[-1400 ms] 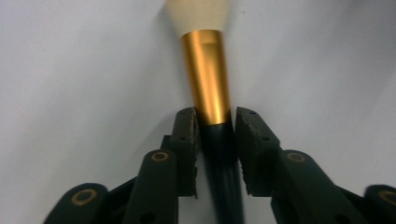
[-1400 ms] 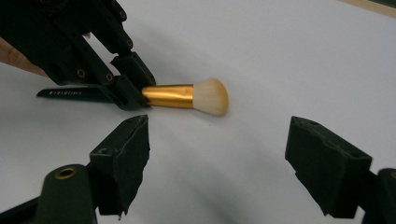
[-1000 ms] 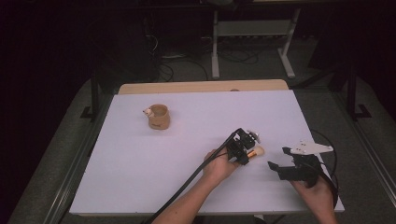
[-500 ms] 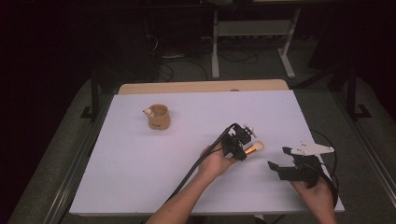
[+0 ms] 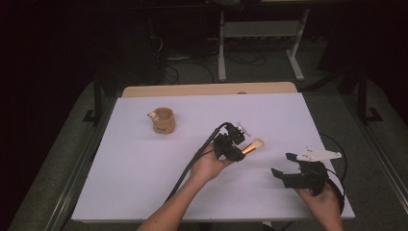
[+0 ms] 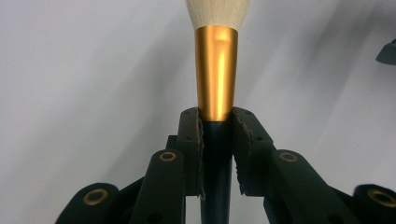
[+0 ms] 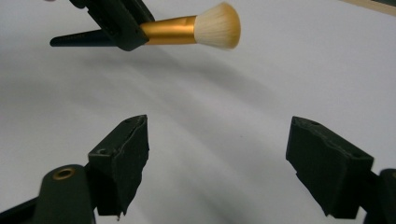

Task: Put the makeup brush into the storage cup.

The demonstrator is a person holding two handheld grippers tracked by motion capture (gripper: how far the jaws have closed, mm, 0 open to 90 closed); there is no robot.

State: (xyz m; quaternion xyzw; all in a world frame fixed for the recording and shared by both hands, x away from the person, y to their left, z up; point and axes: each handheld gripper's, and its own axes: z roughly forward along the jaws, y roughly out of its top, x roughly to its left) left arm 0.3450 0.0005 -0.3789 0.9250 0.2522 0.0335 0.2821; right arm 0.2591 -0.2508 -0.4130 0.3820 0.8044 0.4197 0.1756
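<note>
You have nothing to read here: no text, label, brand, number or sign shows on anything in these views.
</note>
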